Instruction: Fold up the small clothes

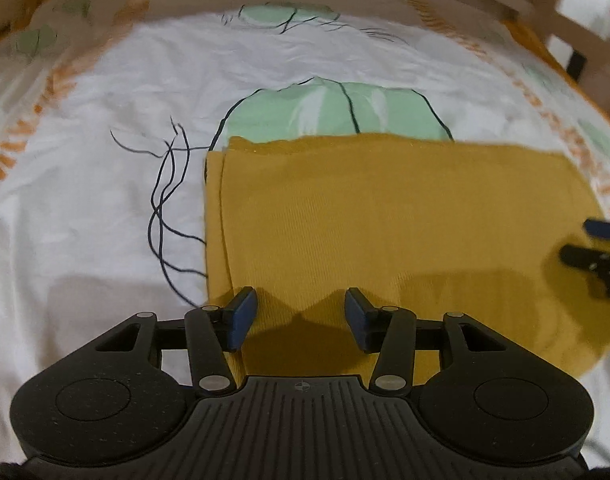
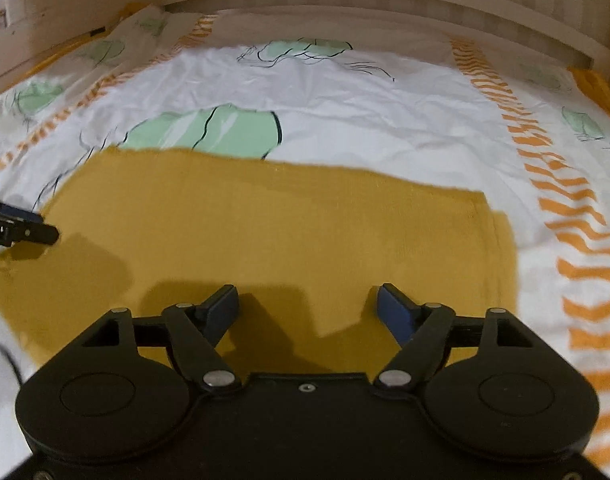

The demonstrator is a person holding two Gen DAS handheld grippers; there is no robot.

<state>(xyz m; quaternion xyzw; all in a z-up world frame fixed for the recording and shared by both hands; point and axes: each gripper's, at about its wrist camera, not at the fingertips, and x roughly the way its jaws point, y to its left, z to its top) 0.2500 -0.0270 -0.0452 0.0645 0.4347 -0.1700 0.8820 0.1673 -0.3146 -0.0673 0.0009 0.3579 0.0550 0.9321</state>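
Left gripper (image 1: 301, 316) held spread, empty, over near-left edge of mustard-yellow ribbed knit garment (image 1: 385, 220); right gripper (image 2: 308, 312) likewise spread over near-right edge. Garment laid flat on white leaf-print bedsheet (image 2: 365, 120). Step judged: pre-fold grasp. Next: near edge pinched, carried toward far edge.

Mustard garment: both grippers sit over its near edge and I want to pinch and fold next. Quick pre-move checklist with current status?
1. Left gripper open: ok, jaws spread.
2. Right gripper open: ok, jaws spread.
3. Both over the mustard garment: ok.
4. Garment lying flat on the printed bedsheet: ok, with a folded layer along its left side.
5. Cloth between the pads: cannot tell; height above the fabric is unclear.
6. Far edge unobstructed: ok.
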